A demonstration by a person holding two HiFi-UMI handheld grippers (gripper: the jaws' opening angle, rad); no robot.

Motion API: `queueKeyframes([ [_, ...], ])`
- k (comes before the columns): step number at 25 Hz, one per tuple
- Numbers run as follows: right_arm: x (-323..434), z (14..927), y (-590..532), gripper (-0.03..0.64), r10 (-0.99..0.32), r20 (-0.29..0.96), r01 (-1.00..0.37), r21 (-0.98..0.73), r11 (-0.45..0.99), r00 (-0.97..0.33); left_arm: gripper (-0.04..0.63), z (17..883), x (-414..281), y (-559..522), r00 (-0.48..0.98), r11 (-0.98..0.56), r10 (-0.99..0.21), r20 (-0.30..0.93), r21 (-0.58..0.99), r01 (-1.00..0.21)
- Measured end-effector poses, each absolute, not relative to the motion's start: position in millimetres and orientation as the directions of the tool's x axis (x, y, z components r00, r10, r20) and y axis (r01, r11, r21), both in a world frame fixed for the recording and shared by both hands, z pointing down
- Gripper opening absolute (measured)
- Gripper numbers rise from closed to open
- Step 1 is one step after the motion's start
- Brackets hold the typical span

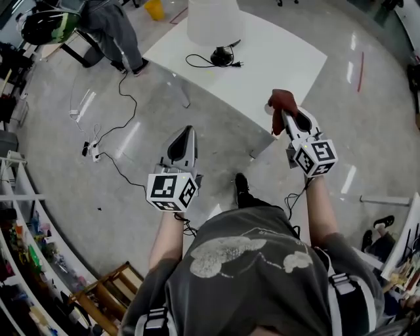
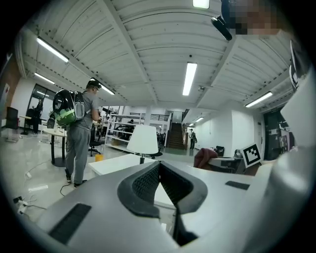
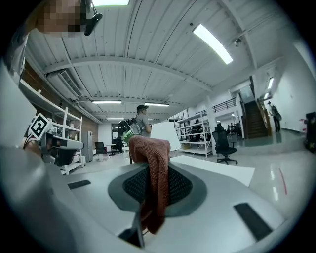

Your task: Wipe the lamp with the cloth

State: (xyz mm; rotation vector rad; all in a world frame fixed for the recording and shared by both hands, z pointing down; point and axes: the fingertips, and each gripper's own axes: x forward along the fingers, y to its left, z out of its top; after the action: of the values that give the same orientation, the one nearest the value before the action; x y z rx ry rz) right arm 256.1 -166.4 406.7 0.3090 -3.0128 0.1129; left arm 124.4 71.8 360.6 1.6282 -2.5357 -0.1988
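Observation:
A lamp with a white shade (image 1: 211, 20) stands at the far edge of a white table (image 1: 282, 65); it also shows as the lamp (image 2: 143, 141) and the lamp (image 3: 165, 132) in the two gripper views. My right gripper (image 1: 286, 115) is shut on a dark red cloth (image 1: 281, 104), held level, short of the table's near corner. In the right gripper view the cloth (image 3: 155, 173) hangs pinched between the jaws. My left gripper (image 1: 188, 130) is shut with nothing in it, out over the floor to the left. From the left gripper view the cloth (image 2: 204, 157) shows to the right.
A person with a green backpack (image 1: 105, 26) stands left of the table. A black adapter and cable (image 1: 220, 57) lie on the table. Cables and a power strip (image 1: 92, 151) run across the floor at left. Shelving (image 1: 26, 249) lines the left edge. A yellow bin (image 1: 155, 9) is behind.

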Motion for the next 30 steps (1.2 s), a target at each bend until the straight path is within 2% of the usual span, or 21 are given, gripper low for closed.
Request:
queueKeyframes([
  [6,185,372,-232,0.058,-0.131,0.069,-0.131,0.001,0.991,-0.989,0.008,353,85,10,-0.437,0.434,-0.899,0.024,0.169,-0.885],
  [12,146,371,-265,0.058,-0.089,0.061,-0.092,-0.032,0.995,-0.994,0.008,355,59,-27,-0.465,0.465,-0.884,0.037,0.163,-0.870],
  [23,105,370,-295,0.058,-0.090,0.089,-0.098,-0.092,0.991,-0.992,0.008,334,18,-43,-0.520,0.516,-0.854,0.011,0.140,-0.845],
  [30,72,373,-308,0.058,-0.132,0.094,-0.140,-0.090,0.986,-0.987,0.008,342,-23,-63,-0.458,0.449,-0.888,-0.031,0.145,-0.882],
])
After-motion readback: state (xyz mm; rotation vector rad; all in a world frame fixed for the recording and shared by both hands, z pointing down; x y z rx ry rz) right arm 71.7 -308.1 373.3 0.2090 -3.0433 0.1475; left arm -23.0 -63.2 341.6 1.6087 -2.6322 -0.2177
